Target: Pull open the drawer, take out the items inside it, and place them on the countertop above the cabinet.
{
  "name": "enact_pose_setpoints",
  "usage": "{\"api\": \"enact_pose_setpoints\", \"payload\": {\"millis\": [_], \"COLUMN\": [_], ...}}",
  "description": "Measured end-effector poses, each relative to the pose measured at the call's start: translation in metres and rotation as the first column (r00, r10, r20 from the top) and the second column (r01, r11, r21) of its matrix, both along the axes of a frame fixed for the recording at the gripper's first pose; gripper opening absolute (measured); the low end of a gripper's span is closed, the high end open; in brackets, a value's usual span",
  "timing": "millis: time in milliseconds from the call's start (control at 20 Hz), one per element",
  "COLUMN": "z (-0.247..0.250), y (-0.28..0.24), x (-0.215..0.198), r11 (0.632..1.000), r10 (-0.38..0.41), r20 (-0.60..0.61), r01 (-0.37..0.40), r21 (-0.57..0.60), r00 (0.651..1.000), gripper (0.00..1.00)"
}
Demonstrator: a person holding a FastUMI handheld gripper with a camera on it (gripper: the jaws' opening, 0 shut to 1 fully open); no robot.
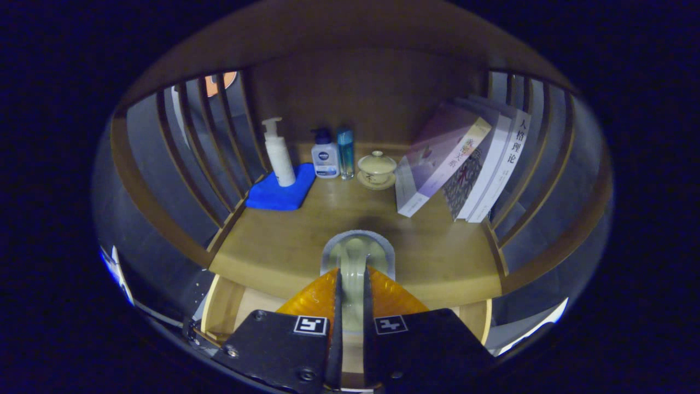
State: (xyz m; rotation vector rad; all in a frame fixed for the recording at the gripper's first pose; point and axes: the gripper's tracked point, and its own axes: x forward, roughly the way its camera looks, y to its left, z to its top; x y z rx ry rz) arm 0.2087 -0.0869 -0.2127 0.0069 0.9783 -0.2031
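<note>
Holding a pale, grey-green, glossy item with a rounded top [354,256] between its two fingers, the hand-held gripper [353,298] was closed on it and hovered at the front edge of the wooden counter [273,246], with the item's rounded top showing over the counter surface just ahead of the fingertips. Below the fingers, the light wooden drawer [229,306] stood pulled open, so the opening step looked done and one item seemed to be out of it and on its way to the counter; setting it down was not yet done. Whether more items were left in the drawer could not be told, since the fingers and the gripper body covered most of its inside. What the held item was stayed hard to make out, as only its upper part showed past the fingers. Further back on the counter stood a white pump bottle [278,153] on a folded blue cloth [281,191], a small white bottle with a dark blue cap [325,154], a slim clear-blue bottle [345,153], a cream lidded ceramic cup on a saucer [377,169], and a row of leaning books [465,164] against the slatted wooden side rail [525,180].
</note>
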Motion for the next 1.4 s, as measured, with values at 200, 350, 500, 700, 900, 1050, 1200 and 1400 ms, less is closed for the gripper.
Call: {"api": "enact_pose_setpoints", "payload": {"millis": [200,350,500,700,900,1050,1200,1400], "z": [-0.006,-0.014,-0.021,-0.039,-0.054,-0.052,-0.039,-0.017], "y": [-0.003,-0.009,-0.017,-0.018,-0.024,-0.021,-0.019,-0.007], "x": [0.020,0.035,0.050,0.062,0.073,0.076,0.070,0.038], "r11": [1.000,0.999,0.998,0.998,0.997,0.998,0.999,0.999], "r10": [-0.005,-0.008,-0.025,-0.045,-0.071,-0.069,-0.051,-0.025], "r20": [-0.013,-0.030,-0.048,-0.072,-0.063,-0.030,0.025,0.071], "r01": [0.005,0.007,0.022,0.042,0.069,0.068,0.051,0.022], "r21": [-0.006,-0.035,-0.062,-0.042,-0.028,-0.011,-0.018,0.034], "r00": [1.000,1.000,0.999,0.996,0.995,0.997,0.998,0.997], "gripper": [0.18,0.18,0.18,0.18,0.20,0.31,0.43,0.59]}}
